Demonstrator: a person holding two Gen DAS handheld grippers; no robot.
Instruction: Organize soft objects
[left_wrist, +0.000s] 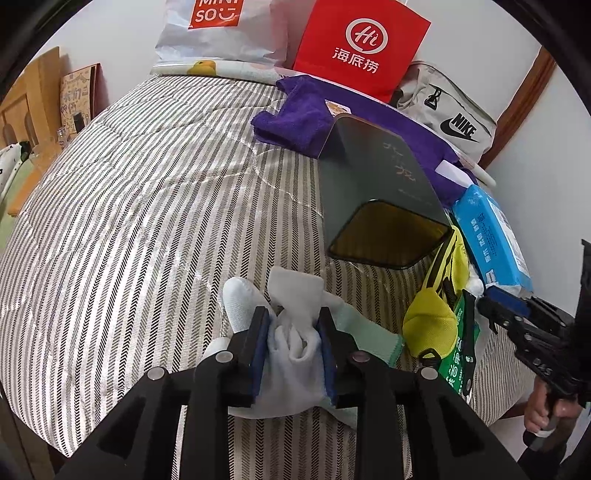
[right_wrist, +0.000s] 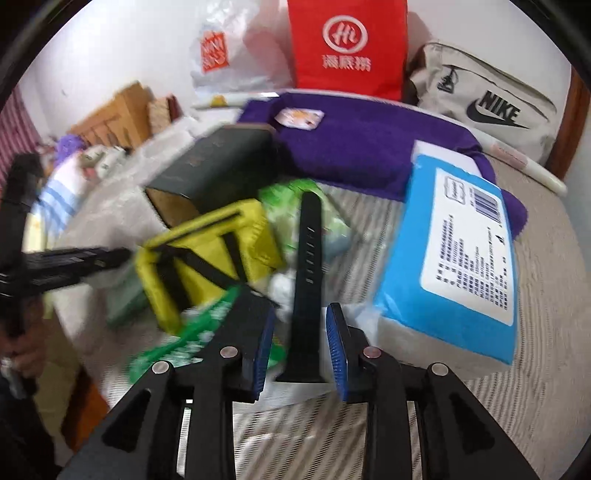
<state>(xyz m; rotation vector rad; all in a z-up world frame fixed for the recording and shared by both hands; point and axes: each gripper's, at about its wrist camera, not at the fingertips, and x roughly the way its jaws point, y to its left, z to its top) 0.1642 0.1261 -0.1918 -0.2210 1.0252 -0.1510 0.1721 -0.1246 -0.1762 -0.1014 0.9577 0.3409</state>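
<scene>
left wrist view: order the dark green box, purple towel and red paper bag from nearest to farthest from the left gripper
From the left gripper, shut on white socks:
1. Dark green box, ahead, slightly right.
2. Purple towel, behind the box.
3. Red paper bag, by the back wall.

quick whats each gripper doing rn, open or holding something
left gripper: shut on the white sock.
right gripper: open, holding nothing; a black strap lies between its fingers.

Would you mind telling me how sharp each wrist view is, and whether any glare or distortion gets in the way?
Left wrist view: sharp, with the white sock between the left gripper pads clearly textured; fisheye curves the striped bedspread, and there is mild sheen on the dark box. Right wrist view: motion-blurred, especially the yellow pouch; the right gripper itself stays crisp.
</scene>
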